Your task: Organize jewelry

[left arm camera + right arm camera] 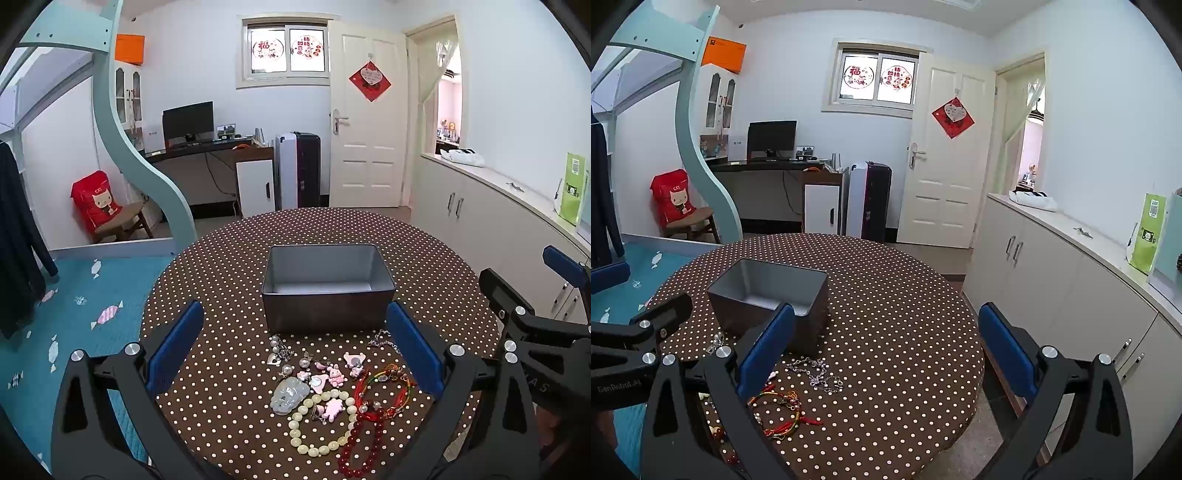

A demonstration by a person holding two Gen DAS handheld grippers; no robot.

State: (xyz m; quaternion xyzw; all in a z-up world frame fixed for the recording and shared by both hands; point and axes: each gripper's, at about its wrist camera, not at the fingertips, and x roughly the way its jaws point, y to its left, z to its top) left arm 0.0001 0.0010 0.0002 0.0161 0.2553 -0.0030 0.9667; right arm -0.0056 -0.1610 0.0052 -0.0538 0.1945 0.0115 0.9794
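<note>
Now | left gripper (295,354) fingers apart, empty | right gripper (886,354) likewise | red-bead bracelet (360,448) partly cut off

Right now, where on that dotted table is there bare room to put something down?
The far side of the table behind the grey tin box is bare, as is the wide stretch to the box's right. The box is also empty inside. It is crowded at the near edge: pale bead bracelet, red bead bracelet, pink charms, silver chain.

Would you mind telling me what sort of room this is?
Most likely a bedroom at home: a bunk bed frame, a desk with a monitor, and a round table with a polka-dot cloth.
</note>
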